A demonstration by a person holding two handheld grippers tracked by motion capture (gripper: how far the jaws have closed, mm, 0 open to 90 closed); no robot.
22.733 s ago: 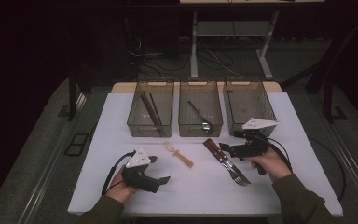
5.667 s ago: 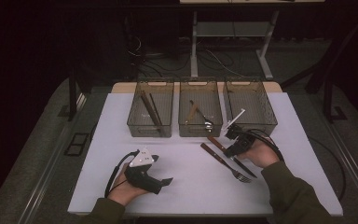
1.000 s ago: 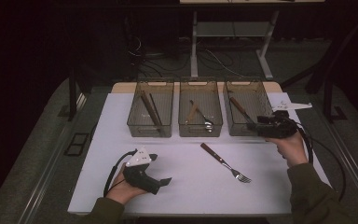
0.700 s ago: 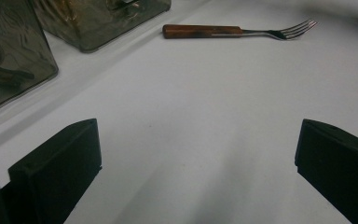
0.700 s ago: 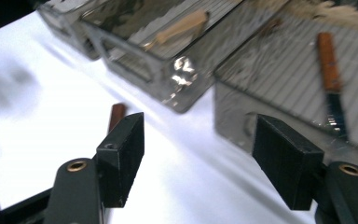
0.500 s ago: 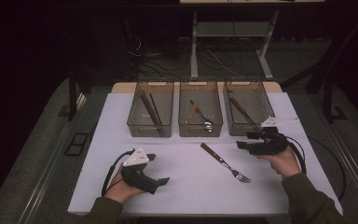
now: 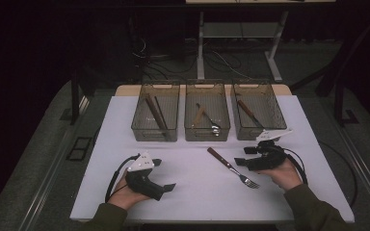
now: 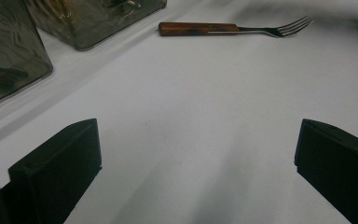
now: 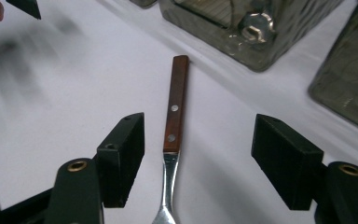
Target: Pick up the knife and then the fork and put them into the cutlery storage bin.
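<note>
Sorting work close to its end, judging by the layout: one piece left out on the white table (image 7: 197, 202), the rest already in bins.

Nearest, at the front edge, left gripper (image 7: 166, 173) resting on the tabletop in the person's hand, jaws wide apart, nothing but bare table between them in the left gripper view. Looks idle, well apart from the cutlery.

A little farther in, on the right, right gripper (image 7: 243, 156) low over the table, pointing left toward the fork (image 7: 231, 167). Jaws spread, empty. In the right gripper view, wooden handle and steel neck of the fork lying between the two black jaws, closer to the left one, touched by neither. No grip yet, only the line-up.

Fork itself flat on the table, diagonal, tines toward the person, handle toward the bins, just short of the gap between middle and right bin.

Farthest back, three clear bins in a row. Left bin (image 7: 154, 136) with long dark sticks or handles, kind hard to tell. Middle bin (image 7: 207, 137) with a wooden piece and metal spoons. Right bin (image 7: 250, 134) with one wooden-handled piece, probably the fork's match.

Left to do, probably: close on the handle, lift, carry to a bin, most likely the right one, and let go.
</note>
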